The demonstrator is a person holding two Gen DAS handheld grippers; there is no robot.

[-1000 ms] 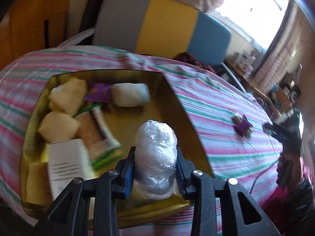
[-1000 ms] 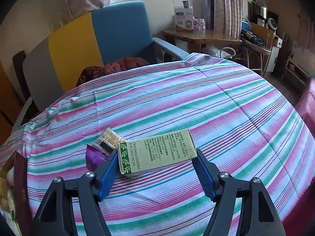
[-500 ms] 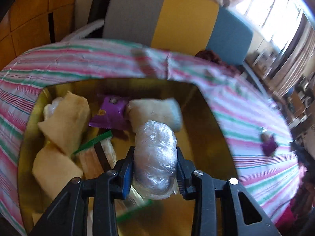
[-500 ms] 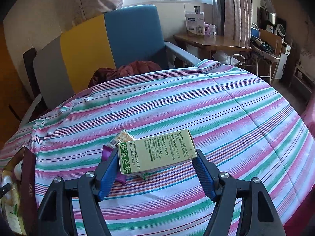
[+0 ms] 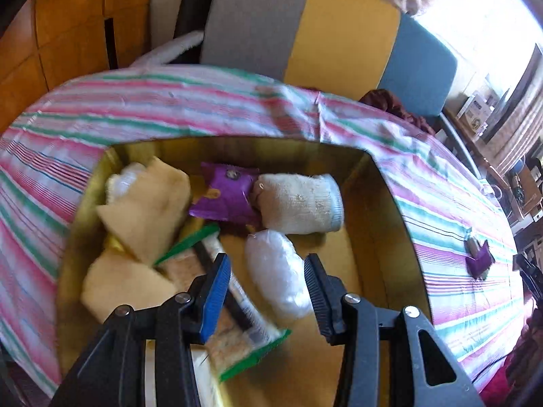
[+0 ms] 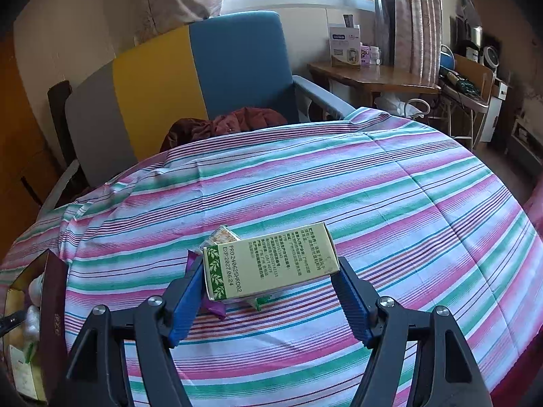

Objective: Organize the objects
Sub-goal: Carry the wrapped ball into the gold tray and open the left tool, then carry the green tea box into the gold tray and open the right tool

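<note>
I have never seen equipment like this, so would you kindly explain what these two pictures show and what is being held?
A person holds a two-finger gripper in each hand, each carrying a fisheye camera looking along its fingers. The left view shows the left gripper over a gold box on a striped tablecloth. Its jaws have just been opening, and the plastic-wrapped bundle lies loose between them, beside a rolled sock and a purple packet. The right view shows the right gripper clamped on a green carton above the cloth.
</note>
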